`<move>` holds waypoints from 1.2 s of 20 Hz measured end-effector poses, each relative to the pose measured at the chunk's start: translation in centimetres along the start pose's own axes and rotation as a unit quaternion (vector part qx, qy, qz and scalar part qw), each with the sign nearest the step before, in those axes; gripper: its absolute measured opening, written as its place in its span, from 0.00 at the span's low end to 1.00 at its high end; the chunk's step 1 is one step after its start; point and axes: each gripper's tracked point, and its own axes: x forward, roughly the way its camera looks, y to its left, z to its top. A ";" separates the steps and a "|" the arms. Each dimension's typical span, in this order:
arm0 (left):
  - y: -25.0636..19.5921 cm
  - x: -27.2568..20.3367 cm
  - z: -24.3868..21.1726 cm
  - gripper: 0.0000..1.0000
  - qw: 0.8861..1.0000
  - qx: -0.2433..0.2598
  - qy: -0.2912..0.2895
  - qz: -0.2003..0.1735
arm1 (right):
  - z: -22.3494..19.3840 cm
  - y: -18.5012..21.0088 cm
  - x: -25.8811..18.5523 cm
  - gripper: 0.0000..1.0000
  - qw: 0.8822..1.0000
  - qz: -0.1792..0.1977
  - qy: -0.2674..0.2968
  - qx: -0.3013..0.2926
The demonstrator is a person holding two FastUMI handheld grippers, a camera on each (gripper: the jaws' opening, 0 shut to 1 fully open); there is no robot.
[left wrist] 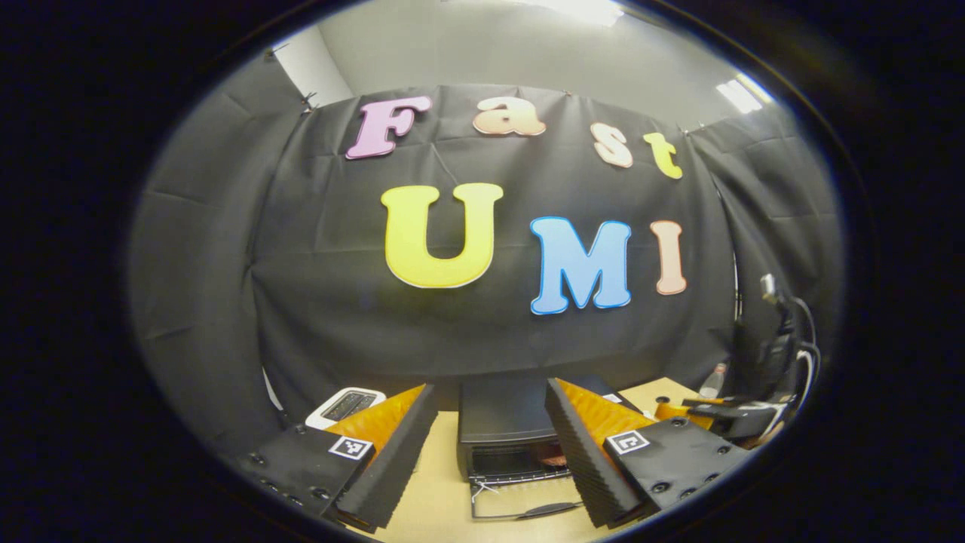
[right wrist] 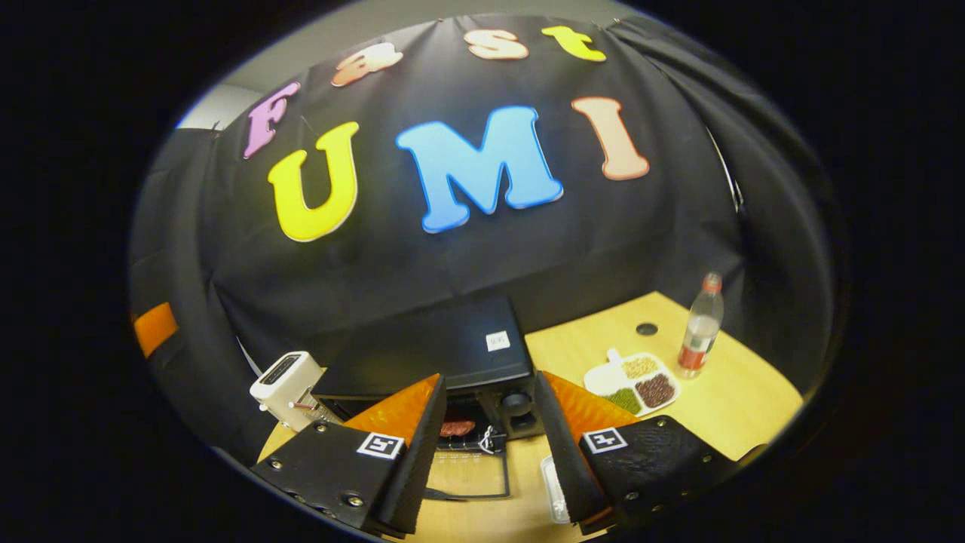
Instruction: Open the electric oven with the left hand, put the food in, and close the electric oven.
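Oven (right wrist: 452,354) door (right wrist: 471,475) was down on the bench (right wrist: 724,392), food (right wrist: 456,427) probably already on the rack. Left tool (left wrist: 482,445) and right tool (right wrist: 486,452) both gaped, holding nothing. Remaining: shut the door.

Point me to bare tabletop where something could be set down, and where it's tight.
Free: the table right of the divided dish and bottle, toward its near edge. Smaller patch behind the dish, around the cable hole. Crowded: in front of the oven, where the lowered door lies, with the toaster alongside.
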 end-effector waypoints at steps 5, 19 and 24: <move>-2.5 -0.4 0.0 1.00 1.000 -0.003 -0.004 -0.003 | 5.8 -1.9 -4.9 0.71 0.997 -0.002 -0.065 -0.030; -7.6 -0.3 -4.5 0.91 0.999 0.000 0.045 -0.013 | 13.0 -4.9 -10.7 0.95 0.988 -0.004 -0.150 -0.046; -9.7 -0.3 -12.5 0.94 0.987 -0.029 0.147 -0.052 | 12.8 -5.9 -10.4 0.95 0.988 -0.003 -0.146 -0.049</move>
